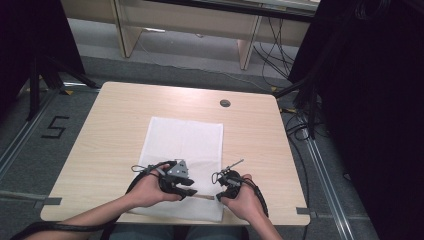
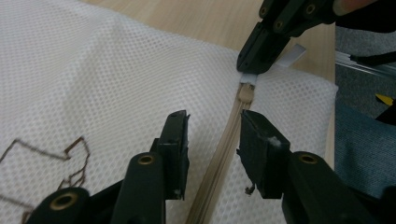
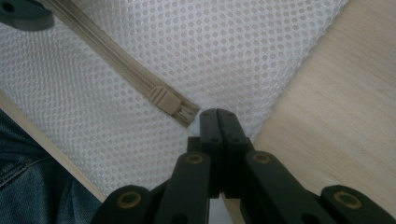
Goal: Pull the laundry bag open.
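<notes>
My left tongs (image 2: 212, 135) stand part open above a white mesh laundry bag (image 1: 182, 145), 1 jaw on each side of its beige zipper (image 2: 219, 158), and the pads touch nothing. The zipper runs straight away from these tongs, so its long axis lies along their reach. Its slider (image 2: 246, 93) sits just past the jaw tips, at the far end of the track as the left gripper view shows it.

My right tongs (image 3: 218, 122) are clamped shut on the white fabric tab (image 2: 293, 55) at that same end, pinning the bag's corner. The slider lies just beside their tips, though the left tongs are the ones lined up on the track.

From above, the bag lies flat down the middle of the counter (image 1: 115, 130), its near end at the counter's near edge, where both my hands work. The zipper follows that near edge, close to the near right corner of the bag.

I judge the next move to be closing the left tongs on the slider.
</notes>
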Tool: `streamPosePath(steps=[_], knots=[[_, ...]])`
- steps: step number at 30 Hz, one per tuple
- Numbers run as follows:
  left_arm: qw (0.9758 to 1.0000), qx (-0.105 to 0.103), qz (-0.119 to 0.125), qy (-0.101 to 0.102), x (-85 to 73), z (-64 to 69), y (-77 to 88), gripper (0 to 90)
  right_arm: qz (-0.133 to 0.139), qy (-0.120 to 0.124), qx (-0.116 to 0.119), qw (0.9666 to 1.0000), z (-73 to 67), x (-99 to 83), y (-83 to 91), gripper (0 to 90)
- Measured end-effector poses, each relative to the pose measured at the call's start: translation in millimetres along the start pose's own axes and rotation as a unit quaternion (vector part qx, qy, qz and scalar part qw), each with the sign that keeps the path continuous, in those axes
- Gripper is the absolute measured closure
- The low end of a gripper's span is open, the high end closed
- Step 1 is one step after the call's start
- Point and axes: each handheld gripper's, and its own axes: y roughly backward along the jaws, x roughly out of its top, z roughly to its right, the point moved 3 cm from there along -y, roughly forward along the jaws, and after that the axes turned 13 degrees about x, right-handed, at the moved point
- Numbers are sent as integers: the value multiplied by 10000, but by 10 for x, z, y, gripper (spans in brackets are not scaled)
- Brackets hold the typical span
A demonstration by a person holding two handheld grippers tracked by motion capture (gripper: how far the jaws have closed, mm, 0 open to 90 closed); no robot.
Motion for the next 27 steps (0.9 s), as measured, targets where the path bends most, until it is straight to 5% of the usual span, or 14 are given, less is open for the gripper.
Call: streamPosePath(steps=[10, 21, 24, 27], knots=[[9992, -272, -126, -276, 171, 138, -238, 681, 27, -13, 80, 10000, 19, -6, 8, 900], [9977, -398, -329, -427, 165, 267, -414, 688, 43, 35, 90, 9999, 26, -7, 8, 900], [9975, -392, -347, -483, 161, 270, -444, 693, 65, -151, 116, 9998, 4, -12, 5, 900], [9973, -404, -368, -500, 167, 284, -480, 696, 98, 16, 109, 9999, 40, -6, 4, 900]])
